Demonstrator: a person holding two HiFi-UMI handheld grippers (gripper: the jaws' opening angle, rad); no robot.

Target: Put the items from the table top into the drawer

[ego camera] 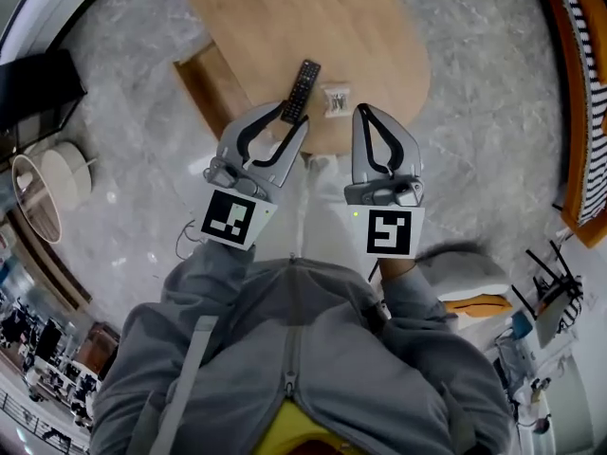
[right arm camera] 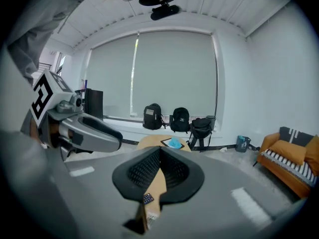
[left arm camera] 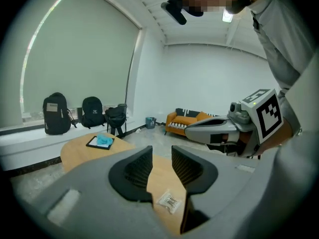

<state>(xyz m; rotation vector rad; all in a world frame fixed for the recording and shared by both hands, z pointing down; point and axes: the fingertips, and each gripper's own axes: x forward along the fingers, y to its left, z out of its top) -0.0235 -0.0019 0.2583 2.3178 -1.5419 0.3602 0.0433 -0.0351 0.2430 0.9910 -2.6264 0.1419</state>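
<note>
Left gripper: Your left gripper hangs over the near edge of the table. Its fingers stand a little apart and nothing is between them. In its own view you see through the gap only bare wood and the packet.
Right gripper: Your right gripper is just beside it on the right. Its fingertips are together and it holds nothing.
Remote: The black remote lies on the table top close to the near edge, with its long side running from near to far. Its near end is just beyond the left fingertips, and I see no contact.
Packet: The small clear packet lies just right of the remote and apart from it, between the lines of the two grippers.
Drawer: A darker wooden frame sticks out at the left side of the table. I judge it may be the open drawer, but I cannot tell for sure.
Reason of the pose: Both grippers point at the items, so each one seems lined up with the item nearest to it.
Stage: Both items are on the table top, so the task looks to be at its beginning.
Next need: The remote is narrow, so the small opening on the left may be enough. The right fingers must first open for the packet.
Risk: The packet is thin and flat and may slide on the wood.
</note>
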